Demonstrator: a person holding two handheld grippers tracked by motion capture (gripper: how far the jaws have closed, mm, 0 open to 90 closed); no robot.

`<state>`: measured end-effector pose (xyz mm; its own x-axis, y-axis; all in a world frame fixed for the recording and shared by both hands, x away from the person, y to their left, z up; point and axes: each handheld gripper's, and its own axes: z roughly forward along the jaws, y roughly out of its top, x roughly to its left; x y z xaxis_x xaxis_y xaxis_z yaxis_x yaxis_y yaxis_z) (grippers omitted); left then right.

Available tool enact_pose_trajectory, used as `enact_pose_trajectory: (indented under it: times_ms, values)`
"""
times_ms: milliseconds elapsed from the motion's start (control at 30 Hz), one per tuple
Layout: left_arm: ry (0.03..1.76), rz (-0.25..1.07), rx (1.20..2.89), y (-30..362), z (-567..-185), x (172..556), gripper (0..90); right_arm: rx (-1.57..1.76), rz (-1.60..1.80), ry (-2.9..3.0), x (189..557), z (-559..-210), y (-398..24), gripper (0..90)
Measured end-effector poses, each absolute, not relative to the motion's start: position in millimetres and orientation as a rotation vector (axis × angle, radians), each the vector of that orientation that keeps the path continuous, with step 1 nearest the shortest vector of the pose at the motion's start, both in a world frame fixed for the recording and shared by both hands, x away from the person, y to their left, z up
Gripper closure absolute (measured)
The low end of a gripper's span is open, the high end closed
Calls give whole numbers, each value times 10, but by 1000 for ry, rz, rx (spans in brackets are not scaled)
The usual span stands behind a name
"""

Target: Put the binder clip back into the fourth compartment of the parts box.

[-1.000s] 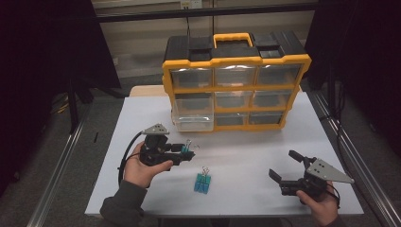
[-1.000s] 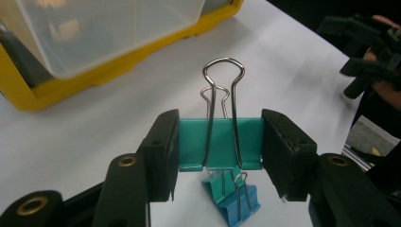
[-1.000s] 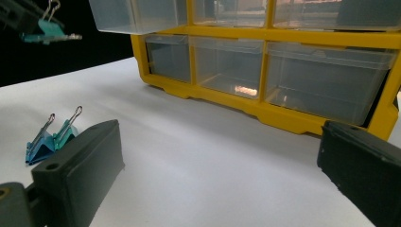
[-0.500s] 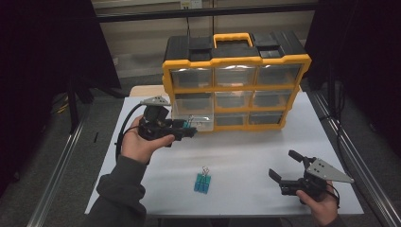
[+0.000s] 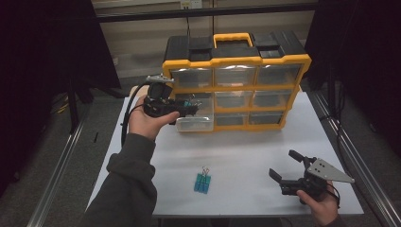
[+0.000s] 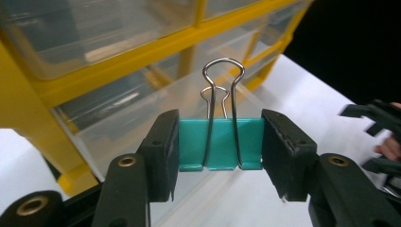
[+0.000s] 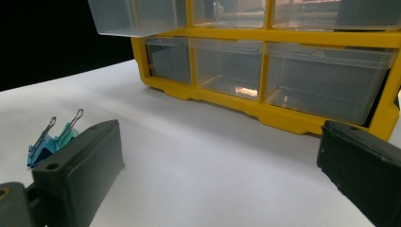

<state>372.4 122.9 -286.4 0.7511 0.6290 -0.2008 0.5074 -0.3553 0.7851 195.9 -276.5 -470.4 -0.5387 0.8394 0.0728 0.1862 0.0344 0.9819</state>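
Yellow organizer (image 5: 283, 60), pulled-out drawer (image 5: 195, 124), clips (image 5: 203, 182) nearby

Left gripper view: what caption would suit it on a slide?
Left gripper clamps a teal binder clip, wire handles up, before a pulled-out clear drawer of the yellow organizer.

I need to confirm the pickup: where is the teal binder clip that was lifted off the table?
The teal binder clip sits clamped in the left gripper, at the high view's left, above the pulled-out drawer of the yellow organizer.
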Motion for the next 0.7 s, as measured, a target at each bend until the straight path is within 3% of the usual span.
enact_pose_trajectory:
  times_ms: [267,333,400,500,700]
  values:
    - [870,214,2026,1196,-2964,3851,489,1047,1551,1769,1956,-4703,-2782,8]
    - [887,231,2019,1195,-2959,3837,363,1046,1551,1768,1954,-4702,-2784,8]
    - [895,245,2014,1199,-2952,3826,345,1043,1553,1765,1959,-4704,-2784,8]
    - [896,258,2004,1236,-2932,3794,233,1049,1554,1762,1957,-4702,-2785,8]
    - [880,276,2003,1340,-2887,3666,145,1045,1552,1764,1960,-4705,-2780,8]
